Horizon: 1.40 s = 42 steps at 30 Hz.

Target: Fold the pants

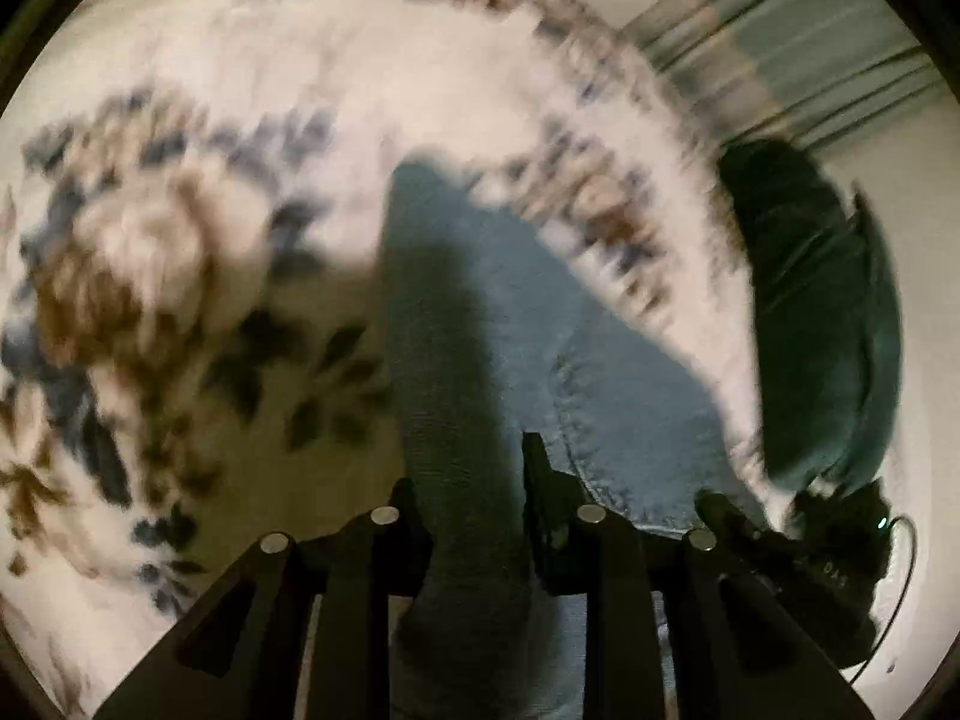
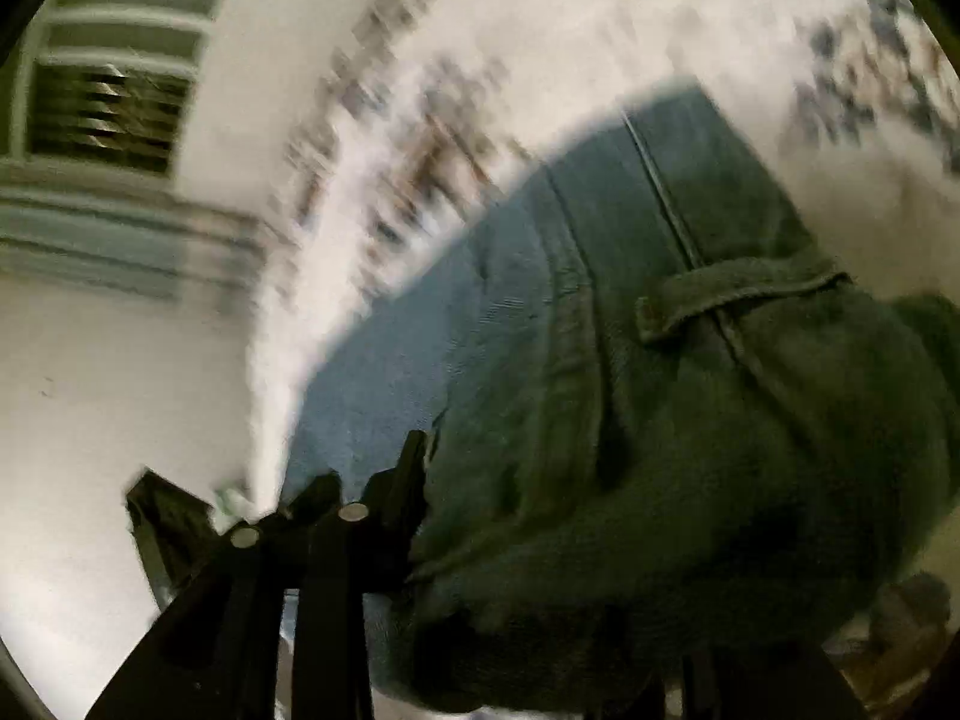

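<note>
The blue denim pants (image 1: 528, 324) hang from my left gripper (image 1: 474, 498), which is shut on a fold of the fabric above a white bedspread with brown and blue flowers. In the right wrist view the pants' waist with a belt loop (image 2: 720, 294) fills the frame. My right gripper (image 2: 510, 498) is shut on the denim (image 2: 600, 420); only its left finger (image 2: 408, 468) shows, the other is buried under cloth. Both views are blurred by motion. The right gripper and its dark-sleeved arm (image 1: 804, 324) show at the right of the left wrist view.
The floral bedspread (image 1: 180, 276) lies under the pants. Its edge (image 2: 282, 360) runs diagonally, with pale floor (image 2: 120, 420) beyond it. A green-blue louvered door or cabinet (image 2: 114, 108) stands at the far wall.
</note>
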### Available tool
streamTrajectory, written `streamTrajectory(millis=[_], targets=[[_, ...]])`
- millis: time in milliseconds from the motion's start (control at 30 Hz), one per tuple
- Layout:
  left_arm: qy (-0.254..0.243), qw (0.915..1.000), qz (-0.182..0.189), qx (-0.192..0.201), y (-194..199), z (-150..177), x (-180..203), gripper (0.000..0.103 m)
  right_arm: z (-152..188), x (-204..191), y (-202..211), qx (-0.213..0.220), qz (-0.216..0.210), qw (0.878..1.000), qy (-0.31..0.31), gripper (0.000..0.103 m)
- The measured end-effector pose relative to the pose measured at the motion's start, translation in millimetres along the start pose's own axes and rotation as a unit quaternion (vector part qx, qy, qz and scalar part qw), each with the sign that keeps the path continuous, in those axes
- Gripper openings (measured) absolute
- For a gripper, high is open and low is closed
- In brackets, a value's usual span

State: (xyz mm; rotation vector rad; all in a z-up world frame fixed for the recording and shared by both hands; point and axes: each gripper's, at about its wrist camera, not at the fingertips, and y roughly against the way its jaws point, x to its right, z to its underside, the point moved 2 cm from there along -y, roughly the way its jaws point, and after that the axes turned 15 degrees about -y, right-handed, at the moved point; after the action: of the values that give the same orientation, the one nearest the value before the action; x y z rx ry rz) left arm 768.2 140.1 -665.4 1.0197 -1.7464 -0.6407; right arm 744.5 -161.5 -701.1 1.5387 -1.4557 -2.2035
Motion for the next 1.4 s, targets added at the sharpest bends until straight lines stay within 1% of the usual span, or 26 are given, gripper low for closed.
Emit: streamTrajectory(millis=[33, 67, 100, 133, 200, 233, 300, 367, 400, 433, 467, 500, 533, 567, 633, 733, 833, 900, 967, 1067, 1133, 1167, 1200, 1233, 1333, 1400], targets=[[0.005, 0.9999, 0.001, -0.011, -2.5, 10.5, -5.5, 0.029, 3.4, 8.8, -5.3, -0.01, 0.033, 0.999, 0.006, 0.053], [0.008, 0.9999, 0.003, -0.011, -0.6, 16.2, -7.0, 0.033, 4.3, 17.7, -6.0, -0.015, 0.043, 0.999, 0.0, 0.061], [0.01, 0.9999, -0.001, -0.013, 4.6, 23.9, -7.4, 0.036, 5.6, 25.7, -4.7, -0.021, 0.045, 0.999, -0.007, 0.065], [0.008, 0.9999, -0.007, -0.013, 10.8, 28.6, -3.1, 0.037, 8.6, 33.3, 1.8, -0.025, 0.05, 0.998, -0.009, 0.07], [0.003, 0.9994, -0.029, -0.018, 22.9, 37.7, 2.3, 0.037, 11.9, 34.1, 13.4, -0.016, 0.079, 0.997, 0.009, 0.072], [0.0, 0.999, -0.041, -0.019, 28.6, 40.3, 5.0, 0.037, 13.9, 32.5, 23.4, -0.008, 0.095, 0.995, 0.02, 0.076], [-0.019, 0.9964, -0.078, -0.026, 37.9, 41.6, 11.3, 0.036, 17.0, 25.2, 36.9, 0.002, 0.119, 0.992, 0.037, 0.076], [-0.053, 0.9897, -0.128, -0.035, 48.4, 39.7, 26.0, 0.035, 23.3, 6.2, 55.6, 0.035, 0.17, 0.982, 0.08, 0.076], [-0.069, 0.9855, -0.151, -0.036, 54.3, 38.5, 34.7, 0.038, 27.1, -3.4, 65.1, 0.049, 0.186, 0.977, 0.095, 0.076], [-0.083, 0.9812, -0.17, -0.038, 60.2, 37.8, 43.4, 0.042, 32.5, -14.4, 75.5, 0.069, 0.204, 0.969, 0.117, 0.079], [-0.094, 0.9788, -0.178, -0.036, 66.6, 36.9, 52.2, 0.051, 36.3, -23.0, 85.6, 0.084, 0.219, 0.963, 0.13, 0.094], [-0.1, 0.9778, -0.181, -0.032, 73.0, 38.0, 56.7, 0.07, 40.1, -30.9, 95.6, 0.099, 0.231, 0.957, 0.142, 0.101], [-0.107, 0.9759, -0.188, -0.028, 79.6, 38.6, 63.8, 0.081, 44.7, -38.7, 106.3, 0.115, 0.237, 0.953, 0.151, 0.103], [-0.117, 0.9717, -0.204, -0.024, 90.0, 39.8, 74.8, 0.096, 51.2, -46.9, 118.7, 0.13, 0.246, 0.948, 0.155, 0.103], [-0.13, 0.9655, -0.225, -0.015, 107.2, 40.7, 90.6, 0.098, 62.8, -61.5, 146.6, 0.161, 0.255, 0.94, 0.16, 0.103], [-0.136, 0.9603, -0.244, -0.001, 138.3, 42.8, 113.0, 0.098, 80.8, -81.0, 184.6, 0.197, 0.261, 0.929, 0.174, 0.103], [-0.147, 0.9552, -0.256, 0.019, 170.9, 44.8, 139.4, 0.098, 105.6, -97.4, 224.1, 0.212, 0.261, 0.923, 0.187, 0.103], [-0.149, 0.9545, -0.256, 0.034, 195.9, 49.1, 157.2, 0.098, 123.1, -108.8, 251.4, 0.218, 0.254, 0.922, 0.197, 0.103], [-0.155, 0.95, -0.266, 0.05, 219.8, 56.7, 175.2, 0.098, 142.3, -118.6, 282.9, 0.227, 0.245, 0.92, 0.206, 0.103], [-0.158, 0.9479, -0.268, 0.07, 261.7, 74.6, 205.9, 0.098, 166.9, -127.5, 325.0, 0.238, 0.239, 0.915, 0.219, 0.103], [-0.161, 0.9461, -0.269, 0.082, 284.6, 85.3, 225.0, 0.098, 183.6, -131.1, 355.4, 0.242, 0.23, 0.916, 0.224, 0.103], [-0.166, 0.9433, -0.273, 0.09, 301.0, 92.8, 238.1, 0.098, 195.5, -133.2, 378.0, 0.245, 0.222, 0.916, 0.227, 0.103], [-0.17, 0.9414, -0.275, 0.097, 315.0, 99.1, 249.3, 0.098, 203.2, -134.8, 391.4, 0.249, 0.218, 0.915, 0.23, 0.103], [-0.173, 0.9402, -0.275, 0.102, 324.5, 102.8, 258.5, 0.098, 217.5, -137.8, 413.9, 0.254, 0.215, 0.912, 0.24, 0.103], [-0.179, 0.9358, -0.278, 0.123, 365.0, 124.4, 289.0, 0.098, 248.9, -144.0, 459.0, 0.262, 0.202, 0.909, 0.254, 0.103], [-0.184, 0.9304, -0.285, 0.139, 393.3, 142.1, 310.2, 0.098, 272.7, -148.2, 494.4, 0.271, 0.19, 0.905, 0.266, 0.103]])
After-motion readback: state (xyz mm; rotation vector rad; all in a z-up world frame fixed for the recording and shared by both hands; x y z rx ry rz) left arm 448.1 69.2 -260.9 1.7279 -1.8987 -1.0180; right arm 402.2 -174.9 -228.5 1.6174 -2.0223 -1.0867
